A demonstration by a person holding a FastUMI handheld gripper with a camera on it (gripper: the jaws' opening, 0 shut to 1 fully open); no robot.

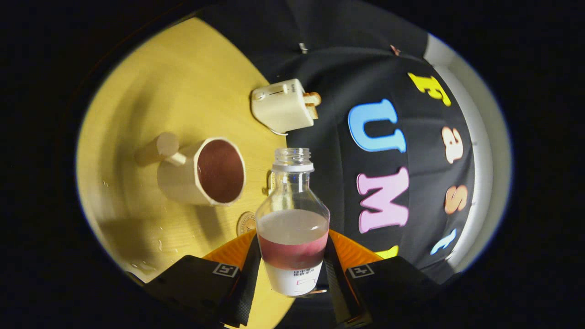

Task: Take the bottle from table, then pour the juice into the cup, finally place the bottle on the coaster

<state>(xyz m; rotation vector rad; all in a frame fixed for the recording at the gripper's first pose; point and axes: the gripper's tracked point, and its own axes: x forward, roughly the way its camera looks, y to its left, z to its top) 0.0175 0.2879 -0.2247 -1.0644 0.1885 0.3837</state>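
You have the bottle (292,228) clamped between the jaws of the gripper (292,269), both fingers pressing on its lower body at the label band, with the open neck pointing away from you. It looks like clear, hard plastic or glass: stiff, smooth and likely slippery, so keep the grip on the straight lower wall where it sits now rather than on the sloping shoulder. The red juice (292,253) fills only the lower part, so expect a light load that shifts as you tilt. There is no cap, so any quick swing could spill. The cup (208,171), with its side handle, lies ahead and to the left on the counter (183,82), already dark red inside. The round coaster (247,223) sits just beside the bottle.
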